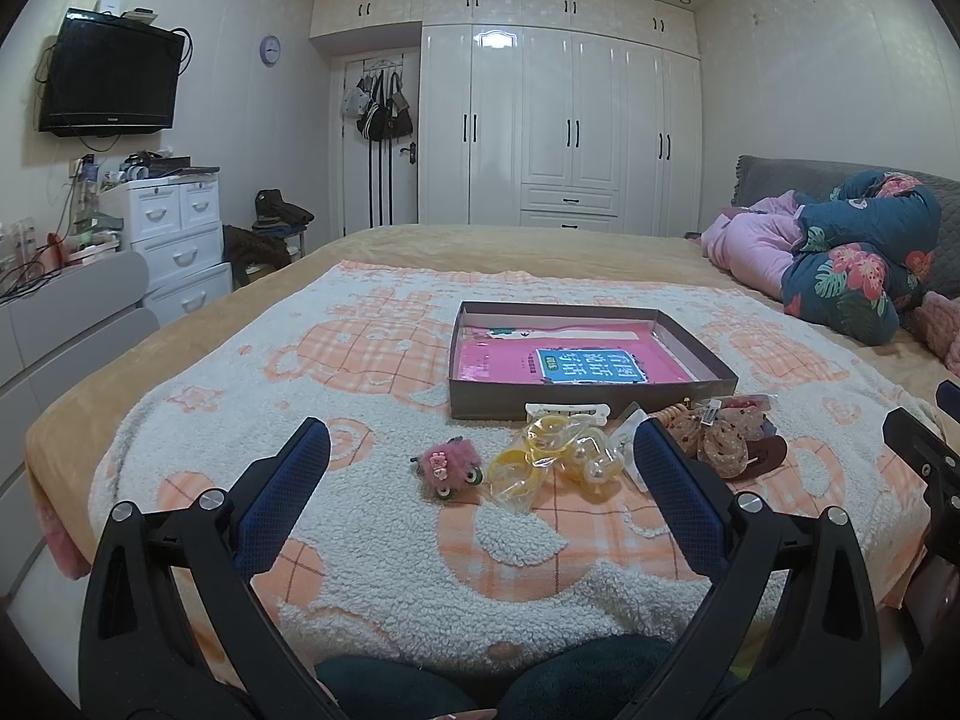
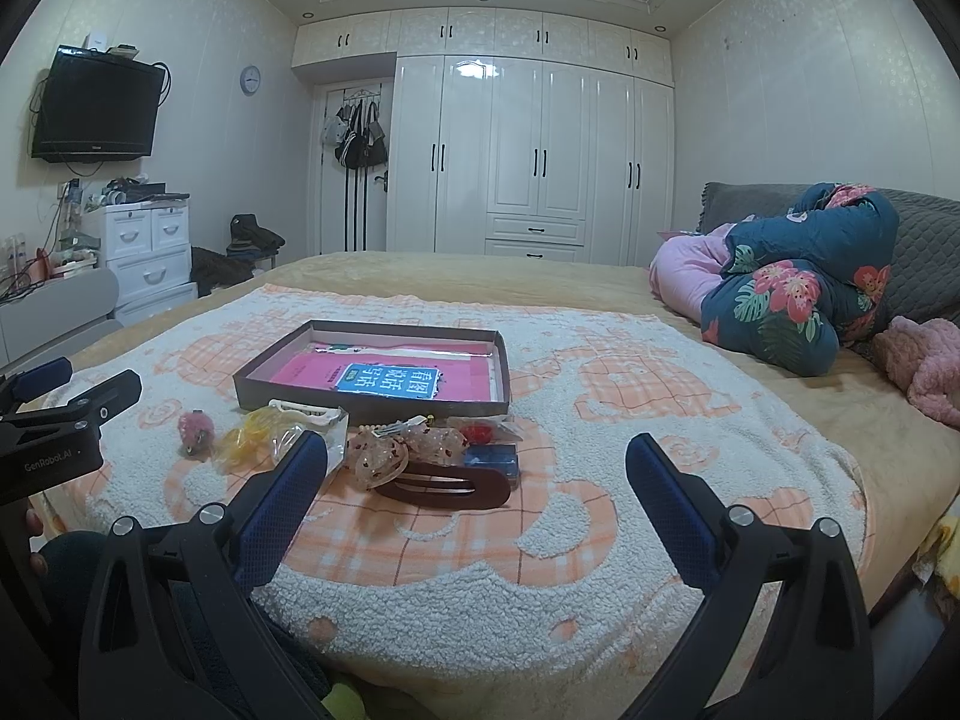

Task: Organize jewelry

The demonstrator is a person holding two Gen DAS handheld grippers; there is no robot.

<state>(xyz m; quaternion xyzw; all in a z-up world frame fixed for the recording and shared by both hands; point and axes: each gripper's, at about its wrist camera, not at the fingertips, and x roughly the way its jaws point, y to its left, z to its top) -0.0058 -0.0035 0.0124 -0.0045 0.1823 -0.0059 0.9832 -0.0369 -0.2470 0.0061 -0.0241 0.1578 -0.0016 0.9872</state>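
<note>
- Your left gripper and right gripper hover nearest, both spread wide and empty, above the fleece blanket.
- The shallow box beyond holds only a pink booklet; no jewelry lies inside yet.
- The jewelry pile lies just before the box's front wall.
- Start with the brown hair clip; pinch across its narrow width.
- Take the fuzzy pink clip last.

A home bedroom: bed, white wardrobe, wall television.
</note>
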